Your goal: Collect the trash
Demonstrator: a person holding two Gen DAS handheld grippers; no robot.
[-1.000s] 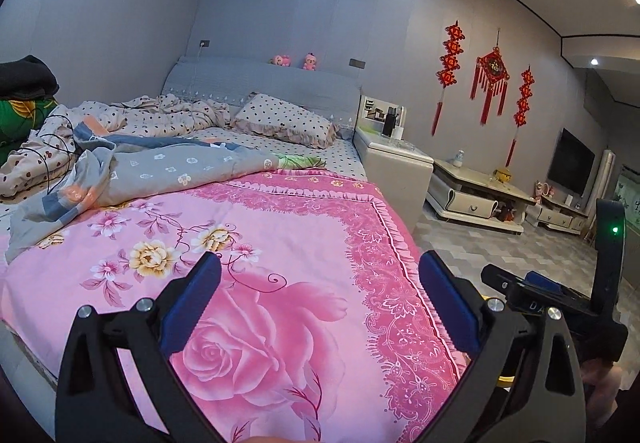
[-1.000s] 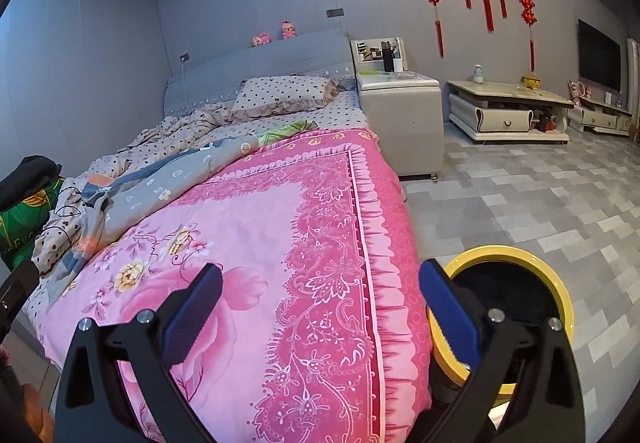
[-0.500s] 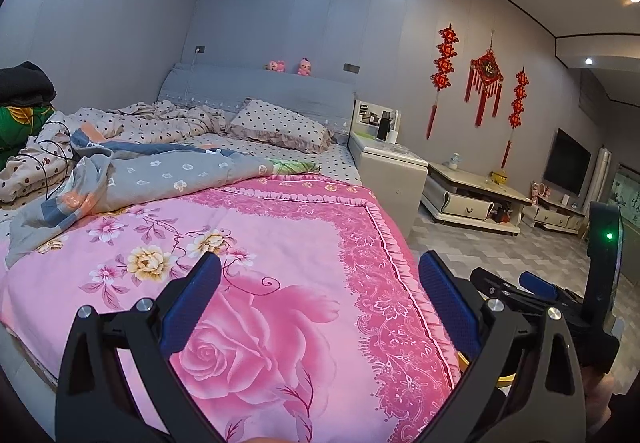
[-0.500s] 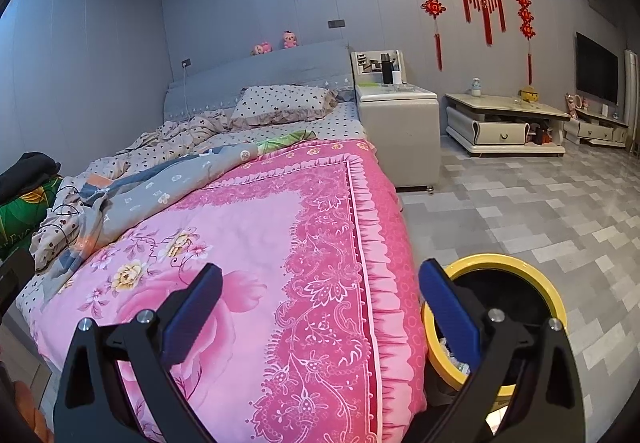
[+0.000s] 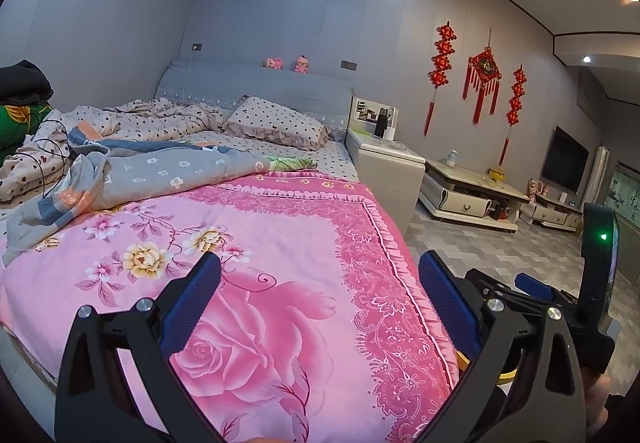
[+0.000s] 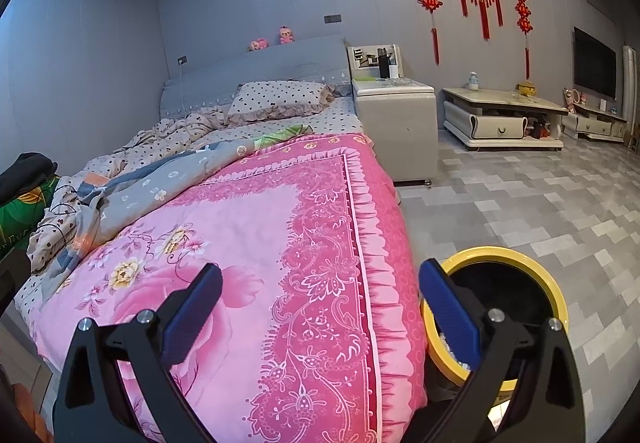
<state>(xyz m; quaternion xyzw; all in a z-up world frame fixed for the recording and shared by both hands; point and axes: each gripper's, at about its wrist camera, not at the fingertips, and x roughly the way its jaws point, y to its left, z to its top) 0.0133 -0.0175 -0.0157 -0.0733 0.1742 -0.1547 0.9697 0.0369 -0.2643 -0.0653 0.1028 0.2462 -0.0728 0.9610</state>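
Observation:
A yellow-rimmed trash bin (image 6: 552, 295) with a dark inside stands on the floor at the foot corner of the bed, partly behind my right gripper's right finger. A sliver of its rim shows in the left wrist view (image 5: 506, 375). My left gripper (image 5: 318, 303) is open and empty above the pink floral bedspread (image 5: 280, 243). My right gripper (image 6: 320, 307) is open and empty above the bedspread's right edge (image 6: 320, 243); it also shows at the right of the left wrist view (image 5: 560, 295). No loose trash shows on the bed.
A rumpled grey quilt (image 5: 160, 171) and a dotted pillow (image 5: 276, 123) lie at the head of the bed. A white nightstand (image 6: 394, 123) and low TV cabinet (image 6: 504, 119) stand beyond. Grey tiled floor (image 6: 540, 203) spreads to the right.
Both grippers have tilted up and shifted slightly, so the room appears lower in view. Both stay open and empty.

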